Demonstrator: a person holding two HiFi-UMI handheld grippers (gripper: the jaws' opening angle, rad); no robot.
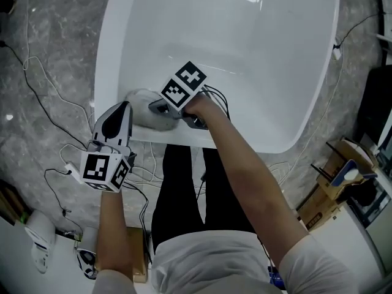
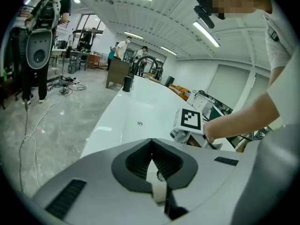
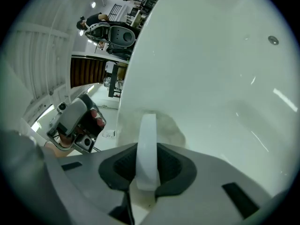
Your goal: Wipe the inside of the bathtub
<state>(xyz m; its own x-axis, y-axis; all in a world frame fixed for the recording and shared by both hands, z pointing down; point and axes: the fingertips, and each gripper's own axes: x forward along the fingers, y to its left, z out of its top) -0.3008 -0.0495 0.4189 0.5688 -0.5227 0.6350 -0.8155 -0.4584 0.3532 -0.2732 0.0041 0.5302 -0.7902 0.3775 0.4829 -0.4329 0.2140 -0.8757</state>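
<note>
The white bathtub [image 1: 107, 54] fills the top of the head view. A pale grey cloth [image 1: 142, 106] is pressed against its near inside wall, just below the rim. My right gripper [image 1: 158, 109] is shut on this cloth, its marker cube facing up. In the right gripper view the closed white fingers [image 3: 148, 139] pinch the cloth [image 3: 172, 129] against the tub wall [image 3: 211, 55]. My left gripper [image 1: 124, 108] hovers over the near rim, left of the cloth, shut on nothing. Its own view shows the closed jaws [image 2: 156, 179], the tub [image 2: 140, 107] and the right gripper [image 2: 190, 122].
Cables [image 1: 43, 103] trail over the grey marbled floor left of the tub. Cardboard boxes [image 1: 343, 170] stand at the right. A tap [image 2: 145, 60] rises at the tub's far end, with people and desks behind it. My legs [image 1: 184, 188] stand against the near rim.
</note>
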